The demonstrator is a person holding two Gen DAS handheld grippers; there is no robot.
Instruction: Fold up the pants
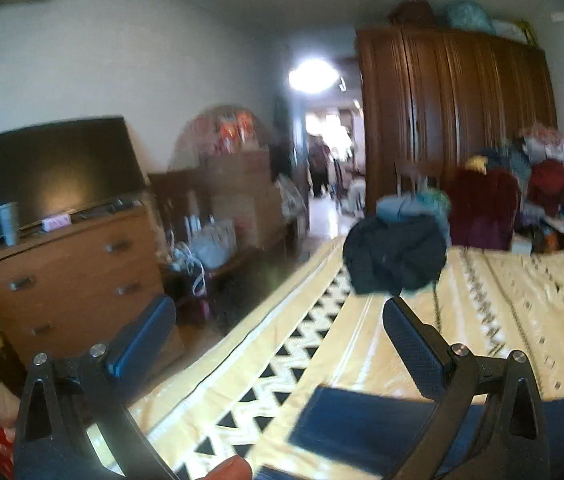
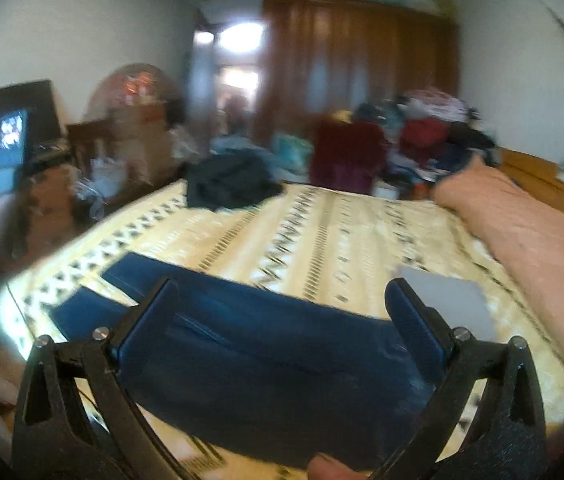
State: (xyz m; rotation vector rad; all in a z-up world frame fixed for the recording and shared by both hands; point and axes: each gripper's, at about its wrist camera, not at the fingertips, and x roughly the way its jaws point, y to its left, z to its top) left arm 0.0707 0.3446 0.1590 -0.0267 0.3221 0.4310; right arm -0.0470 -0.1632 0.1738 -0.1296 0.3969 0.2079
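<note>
My left gripper (image 1: 279,330) and right gripper (image 2: 277,308): jaws spread, grasping nothing. Blue pants (image 2: 265,356) lie flat on the patterned bedspread (image 2: 362,232), at 6 o'clock in both views.

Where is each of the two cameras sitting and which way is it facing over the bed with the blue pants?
Left wrist: on the open left gripper, above the bed's near left edge, facing the dresser and wardrobe; a fingertip shows at the bottom.
Right wrist: on the open right gripper, low over the blue pants, facing along the bed toward the wardrobe; a fingertip shows at the bottom.
Shared: blue pants, bed, dark clothes pile, wardrobe, television.
</note>
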